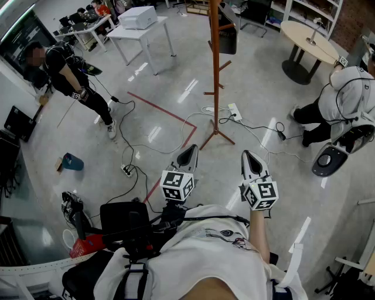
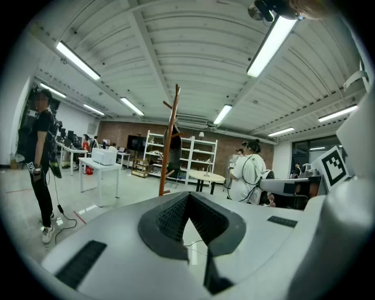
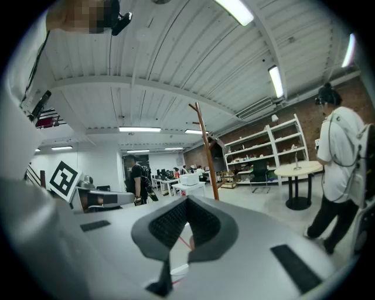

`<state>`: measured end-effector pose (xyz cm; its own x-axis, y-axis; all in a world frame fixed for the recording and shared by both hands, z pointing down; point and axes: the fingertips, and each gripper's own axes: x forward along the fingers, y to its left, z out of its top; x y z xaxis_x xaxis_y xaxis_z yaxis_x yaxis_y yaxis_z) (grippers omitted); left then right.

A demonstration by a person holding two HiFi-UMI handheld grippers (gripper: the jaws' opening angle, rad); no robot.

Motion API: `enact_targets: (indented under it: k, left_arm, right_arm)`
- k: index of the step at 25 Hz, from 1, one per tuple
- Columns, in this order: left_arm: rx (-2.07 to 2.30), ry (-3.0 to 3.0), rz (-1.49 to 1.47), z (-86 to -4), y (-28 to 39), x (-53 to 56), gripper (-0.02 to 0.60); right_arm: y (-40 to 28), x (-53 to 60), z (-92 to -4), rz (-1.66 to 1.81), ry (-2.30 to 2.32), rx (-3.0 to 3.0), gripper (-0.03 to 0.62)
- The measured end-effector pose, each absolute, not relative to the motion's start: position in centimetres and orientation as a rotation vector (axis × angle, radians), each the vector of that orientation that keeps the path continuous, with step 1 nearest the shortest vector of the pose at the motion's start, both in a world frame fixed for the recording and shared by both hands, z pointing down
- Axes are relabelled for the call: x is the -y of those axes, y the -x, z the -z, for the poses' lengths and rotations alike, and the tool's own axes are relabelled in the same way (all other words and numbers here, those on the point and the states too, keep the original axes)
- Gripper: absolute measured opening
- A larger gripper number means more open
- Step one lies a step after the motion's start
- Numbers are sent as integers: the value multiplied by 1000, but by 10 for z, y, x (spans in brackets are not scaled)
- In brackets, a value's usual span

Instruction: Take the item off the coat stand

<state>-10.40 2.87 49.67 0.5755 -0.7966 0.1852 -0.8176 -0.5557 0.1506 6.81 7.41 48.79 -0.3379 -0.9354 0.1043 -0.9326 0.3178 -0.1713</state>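
One dark item (image 1: 227,34) vertical on coat stand (image 1: 215,76)

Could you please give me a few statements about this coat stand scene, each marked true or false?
1. A dark item hangs near the top of the brown wooden coat stand. True.
2. The right gripper is shut on that item. False: the right gripper is shut on nothing, well short of the stand.
3. The left gripper is shut and empty. True.
4. The coat stand lies toppled over. False: it stands upright.
5. The white box hangs from the coat stand. False: it sits on the white rectangular table.
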Motion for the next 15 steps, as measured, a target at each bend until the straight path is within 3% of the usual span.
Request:
enact_targets:
  k: [15]
  left_arm:
    - [1357, -2577, -153, -500, 97, -29, -6]
  right_arm:
    - [-69, -72, -497, 363, 1746, -2576, 3]
